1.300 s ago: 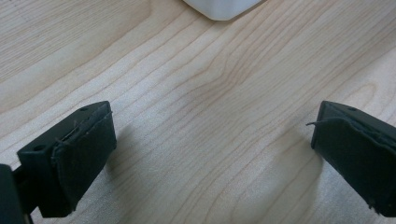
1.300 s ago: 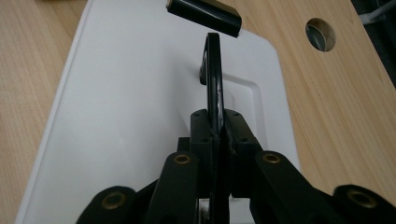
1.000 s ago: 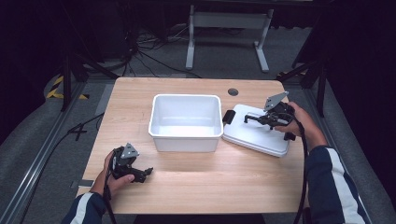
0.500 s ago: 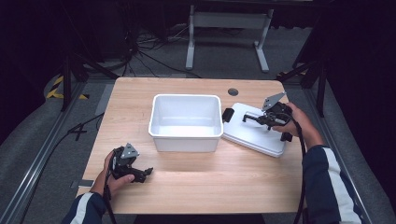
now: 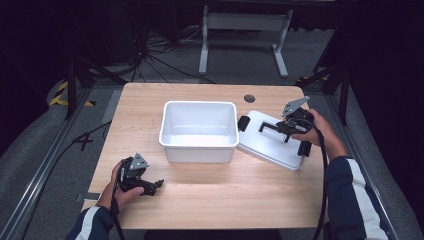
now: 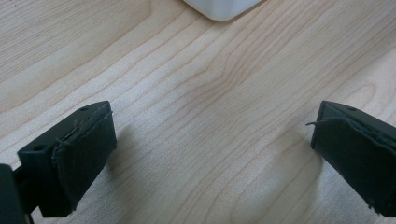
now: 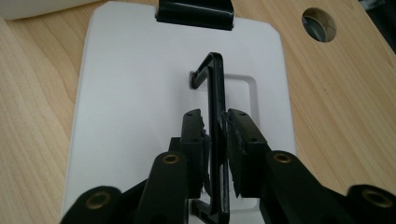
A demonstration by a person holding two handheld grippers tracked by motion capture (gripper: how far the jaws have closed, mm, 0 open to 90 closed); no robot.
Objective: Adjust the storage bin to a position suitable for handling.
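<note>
On the lid, right gripper jaws just easing off the handle; next, lift clear

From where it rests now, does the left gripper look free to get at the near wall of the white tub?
Probably yes. The left gripper sits open on bare table, and nothing lies between it and the tub. The lid and the right gripper are off on the tub's far side.

A light wooden surface carries a white tub at its middle, with a white lid lying just right of it.
</note>
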